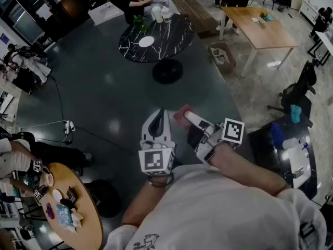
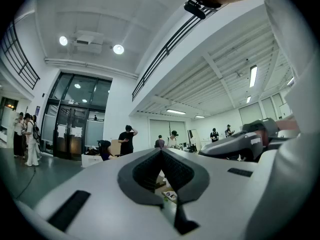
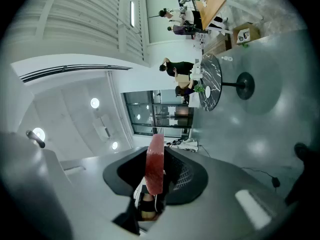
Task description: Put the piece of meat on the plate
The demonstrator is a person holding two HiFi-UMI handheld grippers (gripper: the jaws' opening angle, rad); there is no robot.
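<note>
1. Red-pink flat slab of meat (image 3: 155,166) is pinched in the right gripper (image 3: 156,154). The pads press on its two broad faces. Its long axis runs along the jaws, and the far end pokes out past the tips.
2. The left gripper (image 2: 161,151) has its jaws pressed together with nothing in them. In the head view it hangs just beside the right one, on its left.
3. Landmark for everything else is the round black table with white marble veining (image 1: 171,35). Both grippers are well short of it, over the dark grey glossy floor (image 1: 104,87).
4. A small white oval plate (image 1: 146,41) sits on the near-left part of that table top, and it looks bare. A few pale bottles or cups (image 1: 161,13) stand at the table's far edge, clear of the plate.
5. The bit that matters is that the plate lies ahead of the meat and a touch to the left, well apart from it. Neither gripper is really nearer, but the right one has the load, so it's that hand's job.
6. My read is that this is the carrying stage, with the placing not yet started. The slab seems to ride close to flat with a broad face turned up. If so, it could go down onto the plate without much wrist roll.
</note>
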